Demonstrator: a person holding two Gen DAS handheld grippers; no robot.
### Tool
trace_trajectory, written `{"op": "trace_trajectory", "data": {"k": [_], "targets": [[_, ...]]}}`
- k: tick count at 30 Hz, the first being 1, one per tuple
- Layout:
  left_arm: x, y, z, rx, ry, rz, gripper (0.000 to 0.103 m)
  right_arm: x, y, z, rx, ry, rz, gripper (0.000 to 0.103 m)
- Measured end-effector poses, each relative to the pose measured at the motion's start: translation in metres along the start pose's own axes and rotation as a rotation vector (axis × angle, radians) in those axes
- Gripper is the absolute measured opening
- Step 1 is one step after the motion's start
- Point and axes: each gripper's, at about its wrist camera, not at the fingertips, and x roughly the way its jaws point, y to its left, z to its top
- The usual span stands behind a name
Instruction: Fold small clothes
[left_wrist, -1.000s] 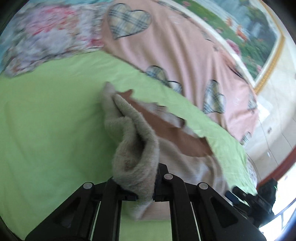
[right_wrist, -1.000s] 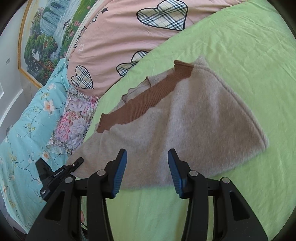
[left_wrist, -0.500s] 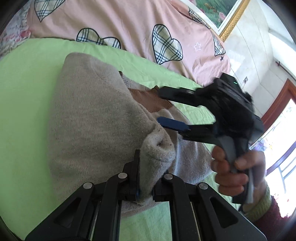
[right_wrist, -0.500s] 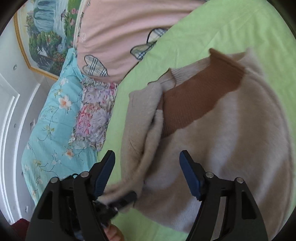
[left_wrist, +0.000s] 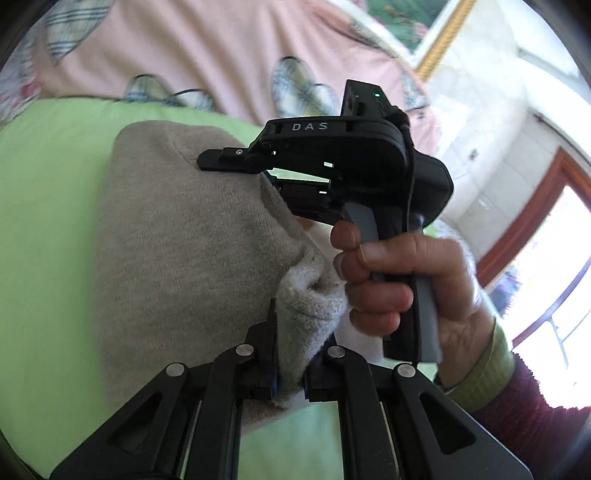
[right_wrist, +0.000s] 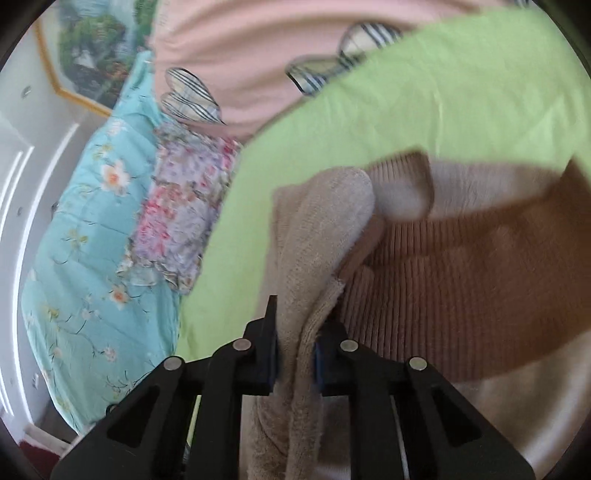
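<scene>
A small beige knitted sweater (left_wrist: 177, 251) with a brown ribbed band (right_wrist: 461, 295) lies on the green sheet (left_wrist: 40, 206). My left gripper (left_wrist: 290, 354) is shut on a bunched beige edge of it. My right gripper (right_wrist: 295, 354) is shut on a folded beige edge close to the brown band. In the left wrist view the right gripper (left_wrist: 236, 162) reaches in from the right, held by a hand (left_wrist: 399, 280), with its fingers at the sweater's far part.
A pink quilt with plaid hearts (left_wrist: 207, 55) lies behind the green sheet (right_wrist: 443, 110). Floral and turquoise bedding (right_wrist: 92, 240) is at the left in the right wrist view. A framed picture (right_wrist: 88, 55) hangs on the wall. A window and door frame (left_wrist: 535, 221) stand at the right.
My right gripper was open above the sweater; it has closed on the beige edge. My left gripper has carried its held edge across the sweater, close to the right gripper.
</scene>
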Motion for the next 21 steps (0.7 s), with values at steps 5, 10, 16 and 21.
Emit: {"op": "trace_trajectory", "data": {"k": [5, 10, 16, 21], "targets": [[0.041, -0.045, 0.004, 0.062, 0.031, -0.079, 0.007, -0.07, -0.02, 0.0, -0.018, -0.093, -0.062, 0.016], [0.091, -0.063, -0.012, 0.046, 0.116, -0.1, 0.007, -0.096, -0.068, -0.01, 0.05, -0.094, -0.172, 0.016], [0.111, -0.073, -0.012, 0.065, 0.145, -0.107, 0.007, -0.11, -0.101, -0.021, 0.082, -0.109, -0.194, 0.016], [0.134, -0.061, -0.016, 0.026, 0.204, -0.104, 0.009, -0.1, -0.115, -0.023, 0.082, -0.092, -0.232, 0.017]]}}
